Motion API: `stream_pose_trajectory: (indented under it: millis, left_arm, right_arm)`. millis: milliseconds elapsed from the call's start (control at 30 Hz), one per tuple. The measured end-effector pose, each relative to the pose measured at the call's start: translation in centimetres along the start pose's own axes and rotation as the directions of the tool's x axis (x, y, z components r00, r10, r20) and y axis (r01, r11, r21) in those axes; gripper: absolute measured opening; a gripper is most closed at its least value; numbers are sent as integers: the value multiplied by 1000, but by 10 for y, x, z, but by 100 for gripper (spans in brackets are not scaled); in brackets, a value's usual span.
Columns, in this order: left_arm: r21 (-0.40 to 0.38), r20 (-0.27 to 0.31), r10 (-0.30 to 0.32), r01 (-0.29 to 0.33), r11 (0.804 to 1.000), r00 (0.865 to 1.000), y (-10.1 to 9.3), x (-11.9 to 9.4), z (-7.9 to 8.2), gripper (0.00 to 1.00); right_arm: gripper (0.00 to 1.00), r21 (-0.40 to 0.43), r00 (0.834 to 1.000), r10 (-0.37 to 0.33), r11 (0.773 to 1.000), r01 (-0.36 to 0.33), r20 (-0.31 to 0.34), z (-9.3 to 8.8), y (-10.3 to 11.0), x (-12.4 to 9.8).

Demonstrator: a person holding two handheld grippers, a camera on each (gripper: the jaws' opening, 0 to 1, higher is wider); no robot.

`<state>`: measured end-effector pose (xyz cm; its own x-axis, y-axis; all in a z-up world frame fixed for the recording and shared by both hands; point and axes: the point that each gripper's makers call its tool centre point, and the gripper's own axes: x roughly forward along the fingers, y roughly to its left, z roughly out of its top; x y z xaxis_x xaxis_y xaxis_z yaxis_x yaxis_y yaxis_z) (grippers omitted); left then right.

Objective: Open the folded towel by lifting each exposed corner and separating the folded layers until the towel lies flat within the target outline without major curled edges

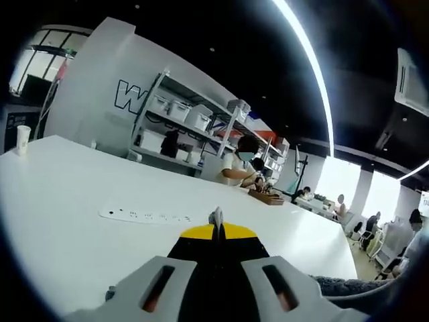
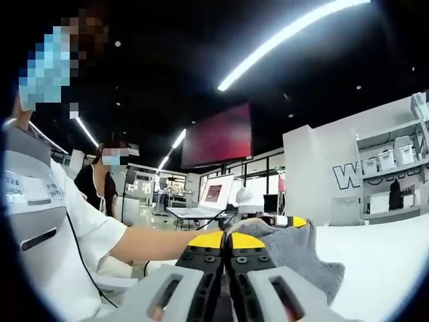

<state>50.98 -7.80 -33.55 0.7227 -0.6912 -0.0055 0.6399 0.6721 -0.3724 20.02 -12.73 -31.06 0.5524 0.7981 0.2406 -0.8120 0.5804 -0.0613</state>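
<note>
Across the lower half of the left gripper view spreads the white table, a white power strip lying at centre; the left gripper has its jaws pressed together on nothing visible, grey towel edging in lower right. Lower centre of the right gripper view, the right gripper is clamped on the towel's corner, cloth draping right.

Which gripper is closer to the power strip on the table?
Left. The left gripper points at the power strip lying just ahead of its shut jaws. The right gripper is shut on the towel.
</note>
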Motion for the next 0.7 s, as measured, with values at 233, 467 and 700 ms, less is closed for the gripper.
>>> stream_pose_trajectory:
  millis: [233, 467, 700]
  left_arm:
    - [3, 4, -8, 8, 1000, 1000, -6, 4, 2, 0]
    - [-2, 12, -38, 38, 999, 999, -15, 11, 5, 0]
    - [-7, 18, -61, 61, 998, 998, -26, 18, 5, 0]
  right_arm:
    - [0, -36, 999, -28, 999, 27, -20, 1, -4, -6]
    - [0, -41, 998, -51, 998, 50, -25, 3, -9, -13]
    - [0, -69, 995, -88, 994, 85, -39, 3, -11, -21]
